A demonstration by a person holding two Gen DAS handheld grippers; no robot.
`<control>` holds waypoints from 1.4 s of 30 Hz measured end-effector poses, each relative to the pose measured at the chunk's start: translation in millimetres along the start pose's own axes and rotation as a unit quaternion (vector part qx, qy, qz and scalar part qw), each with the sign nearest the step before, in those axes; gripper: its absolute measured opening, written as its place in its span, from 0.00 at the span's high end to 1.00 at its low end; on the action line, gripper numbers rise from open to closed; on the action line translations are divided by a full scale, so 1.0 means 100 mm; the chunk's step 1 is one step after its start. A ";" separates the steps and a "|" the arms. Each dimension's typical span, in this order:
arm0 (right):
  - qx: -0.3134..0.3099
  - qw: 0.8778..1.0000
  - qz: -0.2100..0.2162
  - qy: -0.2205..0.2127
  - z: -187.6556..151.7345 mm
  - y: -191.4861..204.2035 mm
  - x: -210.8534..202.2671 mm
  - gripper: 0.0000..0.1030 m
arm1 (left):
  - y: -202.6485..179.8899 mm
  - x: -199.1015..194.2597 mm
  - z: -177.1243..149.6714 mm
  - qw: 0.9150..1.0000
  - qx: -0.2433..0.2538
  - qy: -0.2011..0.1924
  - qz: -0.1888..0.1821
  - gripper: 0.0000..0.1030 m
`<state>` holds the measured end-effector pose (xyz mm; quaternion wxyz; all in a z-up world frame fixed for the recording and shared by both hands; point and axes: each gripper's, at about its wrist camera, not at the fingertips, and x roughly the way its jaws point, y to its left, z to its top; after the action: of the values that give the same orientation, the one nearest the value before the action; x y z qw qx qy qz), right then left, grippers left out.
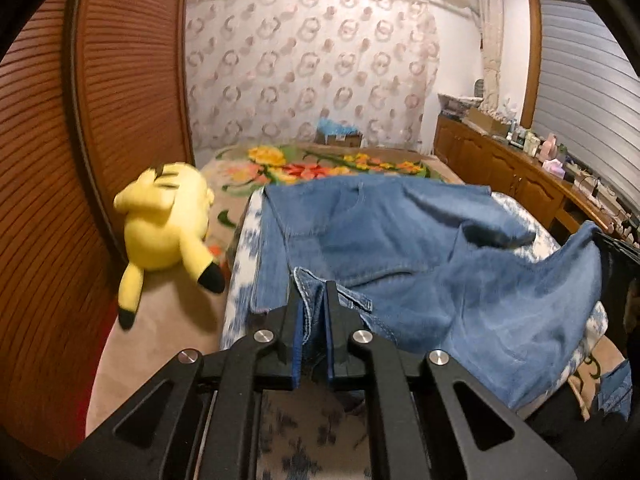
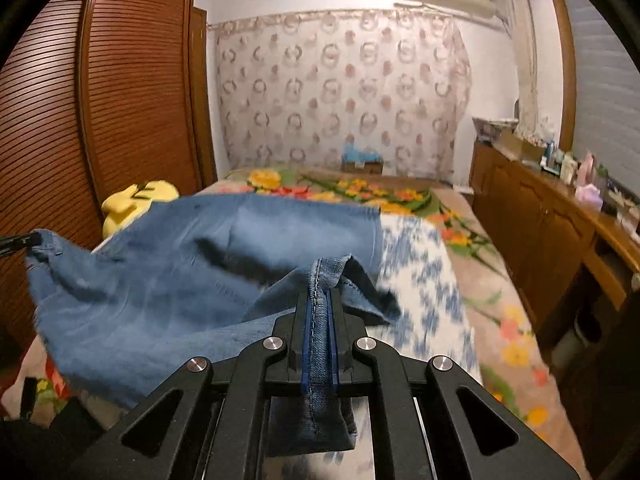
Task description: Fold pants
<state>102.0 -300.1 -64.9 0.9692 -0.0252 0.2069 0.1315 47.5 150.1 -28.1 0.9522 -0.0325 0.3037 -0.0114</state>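
Two claws each pinch a bunched edge of the blue jeans (image 1: 400, 248), which spread across the bed (image 1: 168, 320) on a blue-and-white patterned cloth (image 1: 240, 296). Far left stands a brown slatted wardrobe (image 1: 120, 80); just beside it a yellow plush toy (image 1: 168, 228) lies on the bed, near the jeans' left edge. The left claw (image 1: 313, 300) is closed tight on a fold of hemmed denim at the near side. Rightward, the cloth rises from the bed toward the right claw (image 2: 321, 304), which clamps a stitched seam between its blue pads, the fabric hanging down through the jaws. A flowered blanket (image 2: 352, 192) covers the far end of the bed. Along the right wall runs a wooden counter (image 2: 532, 216) crowded with small bottles, too blurred to name.
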 end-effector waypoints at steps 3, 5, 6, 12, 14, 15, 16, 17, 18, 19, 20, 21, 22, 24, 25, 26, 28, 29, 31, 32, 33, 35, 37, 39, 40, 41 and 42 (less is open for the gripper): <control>-0.001 1.000 -0.007 -0.001 0.10 -0.03 0.18 0.94 | 0.05 0.09 0.15 1.000 -0.014 -0.005 -0.006 0.91; -0.004 1.000 -0.010 0.006 0.13 -0.04 0.36 0.94 | 0.08 0.19 0.24 1.000 -0.017 -0.004 -0.001 0.91; -0.004 1.000 -0.011 0.013 0.12 -0.05 0.47 0.94 | 0.08 0.22 0.25 1.000 -0.017 -0.003 0.000 0.91; 0.021 0.996 0.000 0.083 -0.15 -0.06 0.96 0.93 | 0.07 0.46 0.24 1.000 -0.014 0.017 0.010 0.91; 0.032 0.995 0.008 0.095 -0.22 -0.06 0.99 0.87 | 0.05 0.47 0.20 1.000 -0.012 0.019 0.012 0.91; 0.035 0.995 0.008 0.098 -0.26 -0.06 0.98 0.81 | 0.04 0.47 0.20 1.000 -0.011 0.020 0.012 0.91; 0.037 0.994 0.006 0.100 -0.30 -0.06 0.95 0.77 | 0.03 0.47 0.18 1.000 -0.011 0.021 0.010 0.91; 0.038 0.994 0.005 0.100 -0.30 -0.07 0.91 0.67 | 0.02 0.47 0.17 1.000 -0.010 0.021 0.009 0.91; 0.040 0.994 0.005 0.098 -0.33 -0.07 0.84 0.59 | 0.02 0.46 0.15 1.000 -0.009 0.022 0.010 0.91; 0.041 0.995 0.003 0.094 -0.35 -0.09 0.75 0.58 | 0.01 0.46 0.15 1.000 -0.009 0.022 0.010 0.91; 0.042 0.995 0.000 0.092 -0.36 -0.10 0.67 0.57 | 0.01 0.46 0.14 1.000 -0.008 0.022 0.011 0.91; 0.043 0.995 -0.003 0.089 -0.40 -0.11 0.57 0.56 | 0.01 0.45 0.14 1.000 -0.008 0.021 0.010 0.91; 0.044 0.995 -0.004 0.086 -0.42 -0.13 0.49 0.55 | 0.00 0.46 0.14 1.000 -0.009 0.022 0.009 0.91; 0.047 0.995 -0.003 0.085 -0.47 -0.21 0.35 0.53 | -0.01 0.45 0.14 1.000 -0.010 0.021 0.008 0.91; 0.046 0.995 -0.001 0.088 -0.52 -0.22 0.29 0.52 | -0.03 0.45 0.13 1.000 -0.009 0.021 0.007 0.91; 0.046 0.995 0.000 0.091 -0.57 -0.21 0.24 0.52 | -0.04 0.45 0.13 1.000 -0.009 0.021 0.007 0.91; 0.043 0.994 0.003 0.100 -0.63 -0.21 0.22 0.52 | -0.05 0.45 0.14 1.000 -0.008 0.022 0.007 0.91; 0.042 0.994 0.006 0.106 -0.68 -0.20 0.21 0.52 | -0.05 0.45 0.14 1.000 -0.009 0.021 0.007 0.91; 0.041 0.993 0.012 0.114 -0.64 -0.20 0.24 0.52 | -0.06 0.45 0.14 1.000 -0.009 0.022 0.007 0.91; 0.041 0.992 0.014 0.116 -0.59 -0.20 0.30 0.52 | -0.06 0.46 0.13 1.000 -0.008 0.022 0.007 0.91; 0.040 0.992 0.018 0.117 -0.58 -0.18 0.32 0.52 | -0.07 0.46 0.13 1.000 -0.007 0.023 0.007 0.91; 0.037 0.992 0.027 0.120 -0.53 -0.19 0.40 0.52 | -0.09 0.47 0.12 1.000 -0.004 0.025 0.007 0.91; 0.036 0.990 0.030 0.130 -0.51 -0.17 0.46 0.52 | -0.08 0.48 0.11 1.000 -0.004 0.027 0.008 0.91; 0.034 0.990 0.037 0.130 -0.49 -0.15 0.47 0.61 | -0.07 0.49 0.10 1.000 -0.006 0.028 0.009 0.91; 0.031 0.990 0.046 0.131 -0.49 -0.14 0.48 0.64 | -0.06 0.50 0.10 1.000 -0.007 0.028 0.009 0.91; 0.025 0.989 0.051 0.135 -0.50 -0.11 0.49 0.69 | -0.06 0.50 0.10 1.000 -0.008 0.028 0.010 0.91; 0.018 0.989 0.049 0.136 -0.51 -0.09 0.49 0.81 | -0.05 0.50 0.09 1.000 -0.010 0.027 0.010 0.91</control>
<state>127.7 -301.7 -131.6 0.9247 -0.0151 0.3400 0.1708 93.5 143.5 -48.9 0.9433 -0.0391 0.3295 0.0006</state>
